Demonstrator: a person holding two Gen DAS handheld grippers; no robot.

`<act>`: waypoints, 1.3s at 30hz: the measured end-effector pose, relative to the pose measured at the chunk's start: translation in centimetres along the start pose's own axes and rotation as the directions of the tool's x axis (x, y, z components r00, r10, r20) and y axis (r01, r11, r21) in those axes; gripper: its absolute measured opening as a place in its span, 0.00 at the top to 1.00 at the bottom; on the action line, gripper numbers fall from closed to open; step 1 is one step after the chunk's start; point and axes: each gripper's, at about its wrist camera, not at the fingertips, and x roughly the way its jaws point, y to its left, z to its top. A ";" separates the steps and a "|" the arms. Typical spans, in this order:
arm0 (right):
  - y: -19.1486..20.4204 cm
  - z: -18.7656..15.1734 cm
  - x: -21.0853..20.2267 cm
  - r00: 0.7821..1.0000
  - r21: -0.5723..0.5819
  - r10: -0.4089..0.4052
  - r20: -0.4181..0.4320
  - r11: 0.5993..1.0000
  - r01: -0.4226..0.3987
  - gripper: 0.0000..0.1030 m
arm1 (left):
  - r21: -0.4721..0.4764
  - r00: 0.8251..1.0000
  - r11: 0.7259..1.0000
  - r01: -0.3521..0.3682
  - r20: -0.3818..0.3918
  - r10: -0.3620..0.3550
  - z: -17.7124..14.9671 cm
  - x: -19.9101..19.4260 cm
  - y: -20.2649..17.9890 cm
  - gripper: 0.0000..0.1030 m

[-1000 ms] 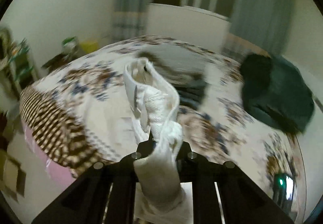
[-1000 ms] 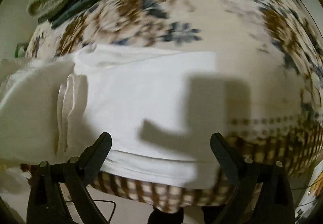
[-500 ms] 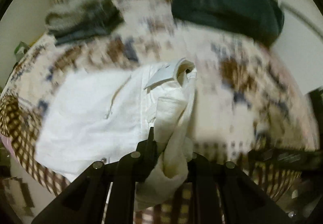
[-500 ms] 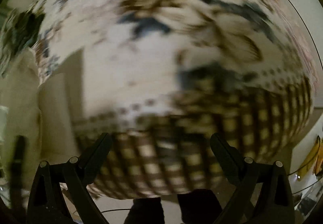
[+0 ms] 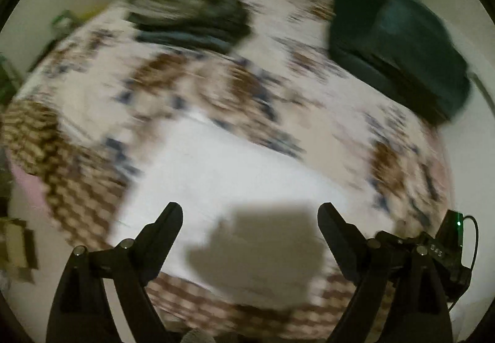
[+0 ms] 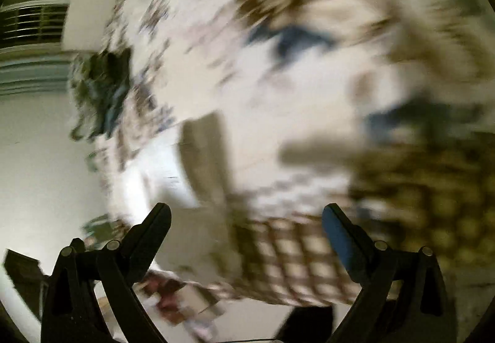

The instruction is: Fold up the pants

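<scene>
1. The left gripper [image 5: 250,213] is wide open and holds nothing.
2. The right gripper [image 6: 246,214] is also wide open and empty.
3. The white pants [image 5: 222,188] lie flat on the bed [image 5: 216,83], near its front edge, below the left gripper.

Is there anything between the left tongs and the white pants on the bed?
Nothing visible. The left tongs are open right over the white pants, with only their shadow on the cloth. The dark clothes pile and green bag lie farther back on the bed.
</scene>
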 end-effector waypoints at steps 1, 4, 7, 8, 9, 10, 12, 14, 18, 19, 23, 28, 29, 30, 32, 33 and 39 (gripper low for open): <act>0.6 0.5 1.9 0.999 0.000 0.027 -0.027 1.000 -0.027 0.03 | -0.006 0.999 0.998 -0.055 0.001 0.055 0.8 0.5 1.6 0.14; 1.9 2.1 7.8 0.988 0.012 0.110 -0.105 0.994 -0.109 0.03 | -0.028 0.986 0.985 -0.167 -0.013 0.167 2.4 2.1 5.5 0.14; 3.0 2.0 10.9 0.980 0.028 0.154 -0.122 0.988 -0.152 0.73 | -0.036 0.977 0.977 -0.211 -0.033 0.210 3.5 3.7 7.6 0.14; 3.6 1.8 10.8 0.983 0.016 0.157 -0.099 0.988 -0.157 0.87 | -0.030 0.977 0.977 -0.213 -0.037 0.212 4.0 4.2 7.9 0.14; 4.3 1.4 10.5 0.987 -0.004 0.127 -0.100 0.992 -0.128 0.87 | -0.026 0.976 0.977 -0.213 -0.041 0.212 4.3 4.6 8.1 0.14; 4.8 0.8 9.5 0.990 -0.033 0.119 -0.072 0.992 -0.121 0.88 | -0.018 0.978 0.979 -0.203 -0.047 0.202 4.9 5.2 8.1 0.14; 5.7 -0.1 6.8 0.995 -0.082 0.101 -0.012 0.991 -0.102 0.89 | -0.008 0.983 0.984 -0.176 -0.062 0.175 5.9 6.7 7.5 0.14; 6.0 -0.6 4.3 0.997 -0.117 0.069 0.025 0.991 -0.066 0.89 | -0.011 0.988 0.991 -0.137 -0.075 0.136 7.0 8.1 7.0 0.14; 3.8 -0.4 2.0 0.998 -0.090 0.009 0.061 0.996 -0.004 0.89 | 0.036 0.987 0.995 -0.097 -0.127 0.100 9.0 12.4 4.8 0.14; 2.9 -0.3 1.8 0.998 -0.081 -0.001 0.061 0.997 0.006 0.89 | 0.060 0.985 0.994 -0.094 -0.142 0.102 9.4 13.7 4.1 0.14; 0.2 0.5 3.0 0.997 -0.071 -0.063 0.043 0.995 0.066 0.89 | 0.113 0.954 0.989 -0.095 -0.274 0.123 9.1 19.9 3.8 0.11; -3.0 1.9 4.5 0.998 0.073 -0.051 -0.026 0.996 0.053 0.57 | -0.050 0.945 0.999 0.001 -0.326 -0.017 8.4 20.5 7.4 0.03; -2.8 1.6 3.9 0.999 0.077 -0.050 -0.020 0.996 0.051 0.51 | -0.046 0.951 0.999 0.003 -0.307 -0.017 8.3 19.3 7.6 0.03; -2.4 1.1 3.0 0.999 0.073 -0.049 -0.006 0.996 0.049 0.45 | -0.033 0.961 0.999 0.004 -0.278 -0.013 8.1 17.8 7.8 0.03; -1.9 -0.7 0.7 0.998 0.076 -0.046 0.031 0.996 0.043 0.44 | -0.013 0.970 1.000 0.005 -0.243 -0.008 7.2 15.5 8.0 0.03; -1.8 -1.5 0.0 0.999 0.084 -0.036 0.032 0.996 0.033 0.44 | -0.001 0.973 1.000 0.005 -0.230 -0.005 6.4 14.3 8.2 0.03; -3.4 -5.9 2.1 0.994 0.229 -0.100 -0.040 0.968 0.107 0.66 | 0.073 0.971 0.997 -0.029 -0.233 0.046 1.6 10.9 8.8 0.03</act>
